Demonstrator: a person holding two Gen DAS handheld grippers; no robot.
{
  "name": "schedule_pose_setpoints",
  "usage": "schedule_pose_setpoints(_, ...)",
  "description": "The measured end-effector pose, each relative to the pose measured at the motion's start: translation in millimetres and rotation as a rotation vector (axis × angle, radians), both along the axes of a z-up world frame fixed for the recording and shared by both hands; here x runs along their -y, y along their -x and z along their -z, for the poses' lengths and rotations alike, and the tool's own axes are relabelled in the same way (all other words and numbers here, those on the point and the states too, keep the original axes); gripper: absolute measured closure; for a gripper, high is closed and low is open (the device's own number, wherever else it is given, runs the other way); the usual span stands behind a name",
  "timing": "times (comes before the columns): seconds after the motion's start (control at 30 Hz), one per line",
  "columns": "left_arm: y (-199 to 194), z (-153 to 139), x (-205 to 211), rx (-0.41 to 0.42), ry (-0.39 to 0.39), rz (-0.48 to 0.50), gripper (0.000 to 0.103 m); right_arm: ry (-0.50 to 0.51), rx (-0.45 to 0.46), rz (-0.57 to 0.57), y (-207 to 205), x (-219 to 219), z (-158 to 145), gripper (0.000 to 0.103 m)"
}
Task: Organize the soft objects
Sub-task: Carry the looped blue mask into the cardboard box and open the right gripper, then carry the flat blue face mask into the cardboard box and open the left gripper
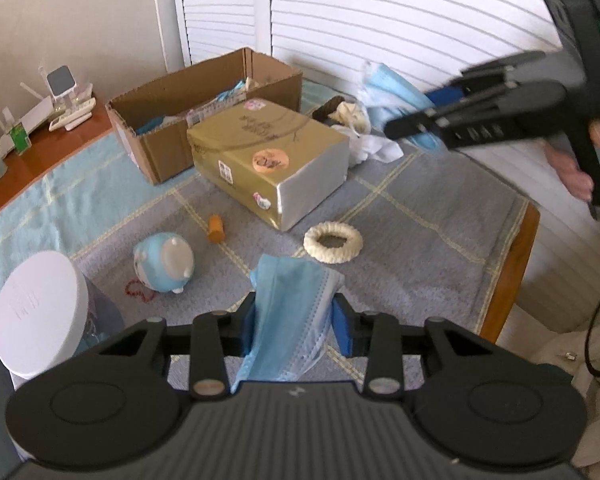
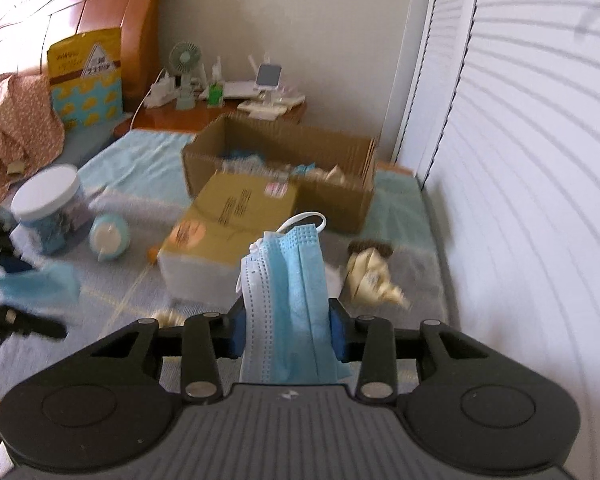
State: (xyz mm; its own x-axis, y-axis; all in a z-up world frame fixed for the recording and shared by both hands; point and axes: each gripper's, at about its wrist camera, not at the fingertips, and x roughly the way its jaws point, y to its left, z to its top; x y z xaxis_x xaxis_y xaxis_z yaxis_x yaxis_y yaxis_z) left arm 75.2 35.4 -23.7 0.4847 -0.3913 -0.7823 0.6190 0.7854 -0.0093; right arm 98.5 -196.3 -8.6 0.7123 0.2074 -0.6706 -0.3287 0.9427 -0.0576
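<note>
While both jaws pinch blue masks (image 1: 288,312) (image 2: 296,292), gold box (image 1: 268,156) blocks open carton (image 1: 160,128).

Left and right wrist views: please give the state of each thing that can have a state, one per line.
Left hand-held gripper: shut on a blue face mask.
Right hand-held gripper: shut on a second blue face mask.
Brown cardboard box: open, things inside.
Gold box: closed.
White-lidded jar: lid on, upright.
Blue plush toy: lying on its side.
</note>
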Motion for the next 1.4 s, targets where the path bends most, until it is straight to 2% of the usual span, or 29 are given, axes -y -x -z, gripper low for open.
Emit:
schedule_pose_setpoints(0.2,-1.2,-5.2,-6.4,0.002,0.039,0.007,0.066,0.004,0.062,0.000,-35.3,-6.1,-19.6,0.059)
schedule_pose_setpoints(0.43,-5.8,-6.1,-18.5,0.012,0.057,-0.009,0.066,0.019,0.091,-0.050,-106.4,-23.3,-33.2,0.059)
schedule_pose_setpoints(0.7,-18.6,-7.2,-27.6,0.018,0.076,-0.040,0.066,0.079,0.086,-0.188,-182.3,-59.4,-28.8,0.059)
schedule_pose_setpoints(0.9,-31.2,-0.5,-32.2,-0.004,0.080,-0.066,0.066,0.129,0.053,-0.243,-220.9,-81.9,-13.6,0.058)
schedule_pose_setpoints(0.97,-35.3,1.7,-33.9,-0.013,0.077,-0.077,0.066,0.141,0.042,-0.246,-230.8,-85.7,-6.7,0.051)
schedule_pose_setpoints(1.03,-37.6,2.7,-34.8,-0.017,0.073,-0.082,0.066,0.140,0.038,-0.225,-238.0,-86.2,-0.3,0.026)
schedule_pose_setpoints(1.13,-39.1,2.5,-34.9,-0.015,0.070,-0.084,0.066,0.105,0.028,-0.195,-238.7,-79.8,5.3,0.017)
schedule_pose_setpoints(1.27,-39.2,-0.4,-33.0,-0.007,0.070,-0.087,0.066,0.071,0.022,-0.167,-228.0,-71.1,6.7,0.012)
schedule_pose_setpoints(1.4,-41.1,-4.4,-31.4,-0.009,0.073,-0.098,0.066,0.043,0.010,-0.109,-208.8,-60.1,3.9,0.000)
